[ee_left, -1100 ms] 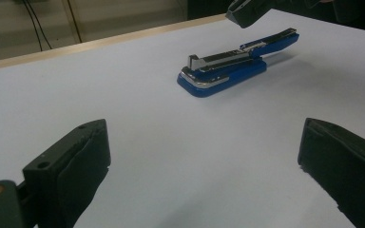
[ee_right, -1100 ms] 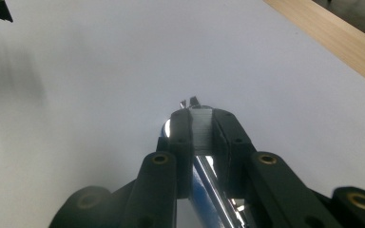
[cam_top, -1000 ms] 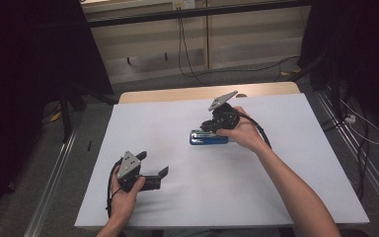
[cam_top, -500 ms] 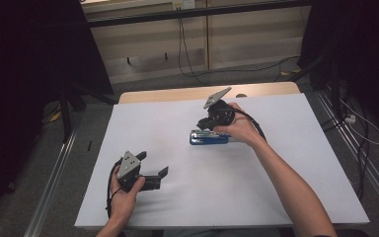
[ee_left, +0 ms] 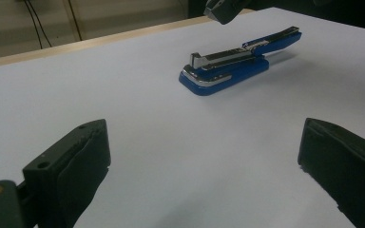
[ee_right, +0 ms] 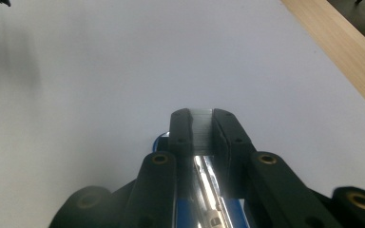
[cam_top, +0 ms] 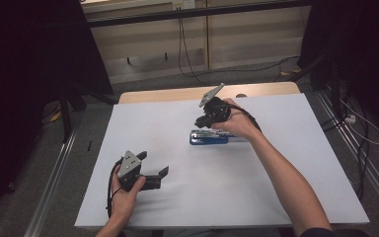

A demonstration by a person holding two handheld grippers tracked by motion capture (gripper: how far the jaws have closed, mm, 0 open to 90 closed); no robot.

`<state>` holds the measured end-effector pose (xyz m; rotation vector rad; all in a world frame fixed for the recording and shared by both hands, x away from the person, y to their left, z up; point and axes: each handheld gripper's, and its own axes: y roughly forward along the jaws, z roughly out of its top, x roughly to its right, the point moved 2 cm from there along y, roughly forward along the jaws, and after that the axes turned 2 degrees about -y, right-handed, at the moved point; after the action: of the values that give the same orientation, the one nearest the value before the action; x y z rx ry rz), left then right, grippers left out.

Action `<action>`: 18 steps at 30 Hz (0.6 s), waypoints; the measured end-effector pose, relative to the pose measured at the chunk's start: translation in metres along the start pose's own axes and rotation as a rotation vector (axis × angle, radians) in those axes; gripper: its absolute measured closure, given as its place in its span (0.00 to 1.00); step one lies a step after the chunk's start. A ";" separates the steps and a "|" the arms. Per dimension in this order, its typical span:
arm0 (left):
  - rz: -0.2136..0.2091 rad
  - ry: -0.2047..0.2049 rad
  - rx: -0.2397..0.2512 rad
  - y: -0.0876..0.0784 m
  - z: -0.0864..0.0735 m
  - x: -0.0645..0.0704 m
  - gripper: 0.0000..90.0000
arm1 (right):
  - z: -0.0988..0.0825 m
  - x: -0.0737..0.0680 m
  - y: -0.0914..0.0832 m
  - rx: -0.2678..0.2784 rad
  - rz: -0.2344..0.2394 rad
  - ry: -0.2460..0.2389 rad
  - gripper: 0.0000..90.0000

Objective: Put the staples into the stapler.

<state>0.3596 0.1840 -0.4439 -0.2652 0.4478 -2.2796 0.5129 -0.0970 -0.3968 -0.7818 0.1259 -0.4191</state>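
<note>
Right gripper view, right gripper (ee_right: 200, 124) pinching staple strip (ee_right: 201, 127) (above stapler (ee_right: 204, 209))

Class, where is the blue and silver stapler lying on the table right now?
In the high view, the blue and silver stapler lies flat on the white table sheet, right of centre towards the far edge, directly below the right gripper.

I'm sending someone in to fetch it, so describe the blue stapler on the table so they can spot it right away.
Look at the white-covered table, toward its far middle. There the stapler lies flat, long and low, with the right gripper shut on a strip of staples above its opened metal top. It is the one bright blue thing on the white surface, with a shiny silver rail along its top.
</note>
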 end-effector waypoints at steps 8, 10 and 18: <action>0.001 0.007 0.004 -0.001 0.000 0.000 0.04 | -0.001 0.003 0.008 -0.027 0.005 -0.017 0.88; 0.000 0.001 0.009 -0.001 0.000 -0.001 0.04 | -0.001 0.004 0.008 -0.037 -0.001 -0.030 0.88; 0.001 0.009 0.004 -0.001 0.000 0.000 0.04 | -0.004 0.009 0.006 -0.033 -0.009 -0.070 0.88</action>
<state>0.3590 0.1849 -0.4431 -0.2530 0.4479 -2.2809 0.5219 -0.0993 -0.4031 -0.8291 0.0643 -0.3986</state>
